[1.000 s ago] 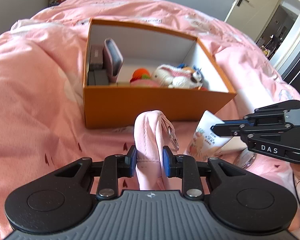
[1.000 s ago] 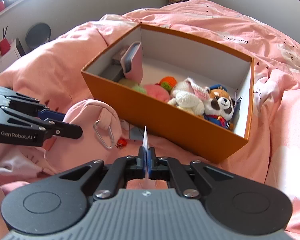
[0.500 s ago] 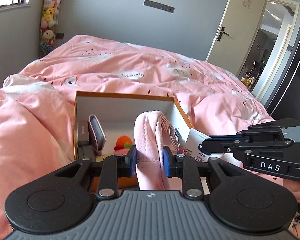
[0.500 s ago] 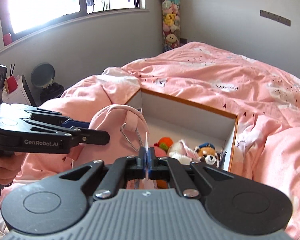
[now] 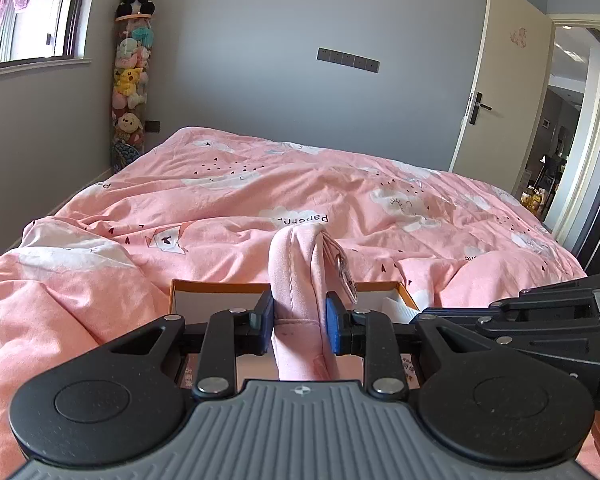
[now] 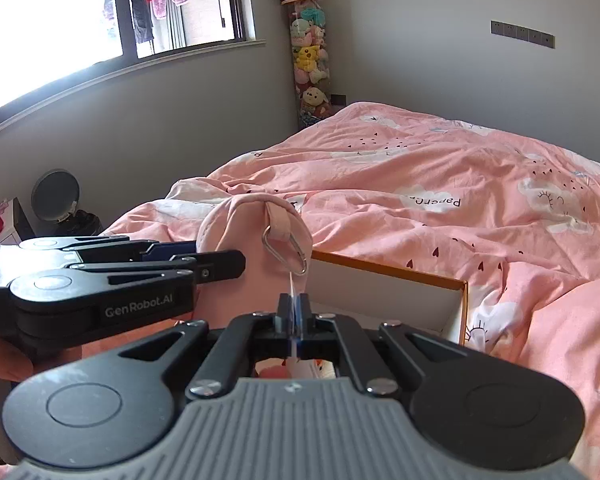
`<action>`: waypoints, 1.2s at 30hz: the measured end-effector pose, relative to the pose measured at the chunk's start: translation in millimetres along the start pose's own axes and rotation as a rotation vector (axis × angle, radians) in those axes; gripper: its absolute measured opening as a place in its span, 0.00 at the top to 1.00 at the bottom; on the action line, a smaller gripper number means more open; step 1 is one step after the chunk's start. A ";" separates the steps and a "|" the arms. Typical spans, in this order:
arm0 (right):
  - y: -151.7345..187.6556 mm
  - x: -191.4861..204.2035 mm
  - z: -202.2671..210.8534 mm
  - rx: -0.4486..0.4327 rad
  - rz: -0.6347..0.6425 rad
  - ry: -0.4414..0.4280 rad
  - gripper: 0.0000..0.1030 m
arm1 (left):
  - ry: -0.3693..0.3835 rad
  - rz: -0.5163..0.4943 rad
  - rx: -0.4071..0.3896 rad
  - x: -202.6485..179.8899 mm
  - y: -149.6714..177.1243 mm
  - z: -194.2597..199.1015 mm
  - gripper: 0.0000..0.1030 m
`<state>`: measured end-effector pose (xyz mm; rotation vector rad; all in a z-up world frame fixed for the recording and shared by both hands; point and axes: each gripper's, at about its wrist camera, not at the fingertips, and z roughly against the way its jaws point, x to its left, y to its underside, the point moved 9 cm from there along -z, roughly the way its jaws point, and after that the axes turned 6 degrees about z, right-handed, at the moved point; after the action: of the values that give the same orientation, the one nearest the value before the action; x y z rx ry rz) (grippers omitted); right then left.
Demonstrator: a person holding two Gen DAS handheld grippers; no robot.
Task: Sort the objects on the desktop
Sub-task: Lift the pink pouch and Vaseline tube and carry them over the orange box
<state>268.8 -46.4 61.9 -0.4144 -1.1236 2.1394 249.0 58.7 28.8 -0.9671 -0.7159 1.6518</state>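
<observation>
- The bed (image 5: 228, 184), spread with a pink quilt, carries everything
- An orange box (image 6: 440, 280) lies on it to collect the sorted things, right beneath both grippers
- Left gripper (image 5: 298, 318): jaws clamp a pink pouch (image 5: 298, 272) upright above the box, probably for dropping in
- Right gripper (image 6: 292, 312): jaws pinch a tube (image 6: 291, 300) by its flat end, so it hangs below
</observation>
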 end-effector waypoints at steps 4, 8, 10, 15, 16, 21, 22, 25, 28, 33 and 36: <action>-4.4 -8.4 -23.5 0.008 -0.045 -0.013 0.98 | 0.003 0.000 -0.002 7.6 -2.1 -22.0 0.71; -6.8 -14.3 -47.5 0.031 -0.095 -0.025 0.98 | 0.009 -0.012 0.009 16.5 -0.8 -43.2 0.71; -7.0 -17.3 -59.0 0.043 -0.115 -0.034 0.98 | 0.003 -0.011 0.022 21.9 1.0 -53.2 0.71; -4.5 -19.3 -83.4 0.068 -0.166 -0.076 0.98 | -0.026 -0.019 0.033 32.5 10.2 -71.2 0.71; -4.4 -19.6 -86.7 0.067 -0.177 -0.083 0.98 | -0.040 -0.026 0.035 33.9 12.3 -73.5 0.71; -5.0 -22.4 -99.9 0.051 -0.242 -0.115 0.98 | -0.117 -0.095 0.017 36.8 18.6 -72.7 0.71; -3.7 -23.7 -102.1 0.051 -0.254 -0.114 0.98 | -0.123 -0.108 0.011 36.3 19.9 -70.6 0.71; 0.9 -31.6 -109.2 0.052 -0.297 -0.095 0.98 | -0.129 -0.129 -0.009 33.5 24.7 -64.8 0.71; 0.3 -44.8 -113.7 0.034 -0.352 -0.074 0.98 | -0.134 -0.200 -0.036 24.3 32.6 -62.3 0.71; -5.0 -49.2 -119.7 0.024 -0.398 -0.098 0.96 | -0.167 -0.360 -0.051 3.4 48.9 -65.9 0.71; -5.4 -42.9 -125.2 0.029 -0.391 -0.120 0.95 | -0.166 -0.395 -0.010 -0.1 56.2 -73.3 0.69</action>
<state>371.2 1.3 -7.3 -0.0445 -1.1321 1.8504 285.9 42.3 -54.4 -0.6488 -0.9607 1.3878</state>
